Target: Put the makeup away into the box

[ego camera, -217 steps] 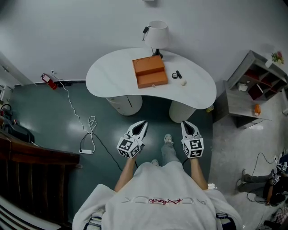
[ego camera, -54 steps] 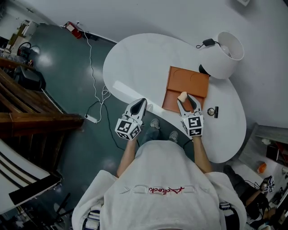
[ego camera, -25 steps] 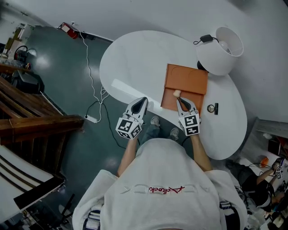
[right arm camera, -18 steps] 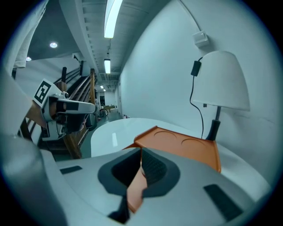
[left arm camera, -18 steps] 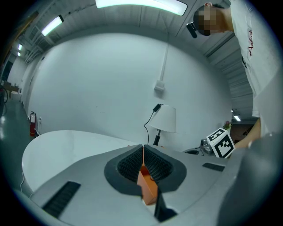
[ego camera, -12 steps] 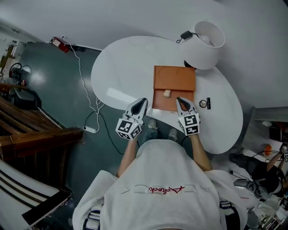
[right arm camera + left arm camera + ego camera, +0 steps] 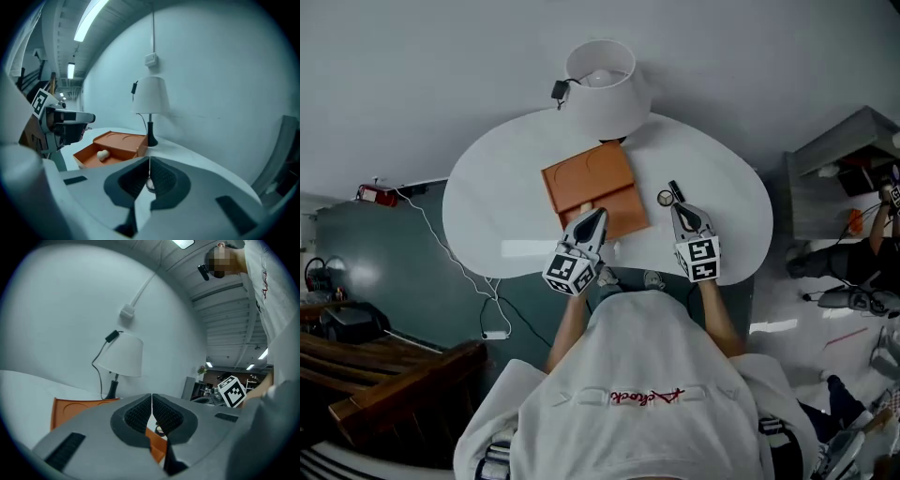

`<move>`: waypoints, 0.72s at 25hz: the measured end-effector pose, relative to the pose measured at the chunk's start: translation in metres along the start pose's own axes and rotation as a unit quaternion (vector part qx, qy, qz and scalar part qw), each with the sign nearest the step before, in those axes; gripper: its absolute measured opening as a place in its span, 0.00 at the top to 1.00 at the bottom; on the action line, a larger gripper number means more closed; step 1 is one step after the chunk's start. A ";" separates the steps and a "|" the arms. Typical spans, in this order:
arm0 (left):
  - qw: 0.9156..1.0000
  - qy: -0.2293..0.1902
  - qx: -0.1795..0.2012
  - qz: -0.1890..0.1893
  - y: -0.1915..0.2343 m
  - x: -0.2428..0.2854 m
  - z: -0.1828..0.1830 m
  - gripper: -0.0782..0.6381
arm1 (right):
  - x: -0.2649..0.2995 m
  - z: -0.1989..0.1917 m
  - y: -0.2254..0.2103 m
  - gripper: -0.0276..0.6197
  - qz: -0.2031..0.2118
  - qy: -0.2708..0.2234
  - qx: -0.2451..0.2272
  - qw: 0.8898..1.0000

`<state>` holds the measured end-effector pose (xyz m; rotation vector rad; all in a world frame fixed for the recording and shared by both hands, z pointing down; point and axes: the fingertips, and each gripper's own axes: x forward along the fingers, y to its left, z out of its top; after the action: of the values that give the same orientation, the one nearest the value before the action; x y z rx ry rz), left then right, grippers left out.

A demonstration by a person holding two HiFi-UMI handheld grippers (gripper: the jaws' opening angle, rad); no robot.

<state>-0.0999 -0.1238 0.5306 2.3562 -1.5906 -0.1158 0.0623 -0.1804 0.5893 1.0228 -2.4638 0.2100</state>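
The makeup sponge (image 7: 102,153) now lies inside the open drawer (image 7: 83,160) of the orange box (image 7: 586,178). A second ago it was pinched at the tip of the right gripper (image 7: 680,210) over that drawer, and half a second ago it had already dropped in. So one piece of makeup looks put away, by my reading. In the right gripper view the sponge sits at middle left, on the drawer floor, apart from both tools.

Two pieces are still out on the white worktop (image 7: 497,187): a small round compact (image 7: 664,198) and a black tube (image 7: 675,190). They lie close together just right of the box, near the middle of the head view. The right gripper has left the drawer and now points at this pair, its tip just below them. I judge the compact or the tube is the next thing to fetch.

The right gripper's jaws are pressed together with nothing in them. Only the compact's ring shows beyond their tips, not between the pads. They would have to open before any pickup.

The left gripper (image 7: 599,216) sits at the box's lower edge in the head view. Its jaws are also together and empty, with a strip of the orange box showing past them. The lamp (image 7: 600,80) stands above the box, at the top of the frame.
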 end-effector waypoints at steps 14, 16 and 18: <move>0.995 0.029 0.010 -0.090 -0.060 0.060 -0.010 0.87 | -0.052 -0.029 -0.059 0.92 -0.083 0.003 0.050 0.995; 0.996 0.034 0.007 -0.088 -0.059 0.058 -0.013 0.87 | -0.051 -0.034 -0.057 0.92 -0.080 0.009 0.052 0.995; 0.996 0.040 0.004 -0.085 -0.056 0.057 -0.018 0.87 | -0.049 -0.040 -0.053 0.92 -0.076 0.017 0.056 0.995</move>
<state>-0.0235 -0.1527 0.5375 2.4662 -1.3557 -0.0507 0.1442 -0.1748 0.6001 1.2374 -2.3543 0.3167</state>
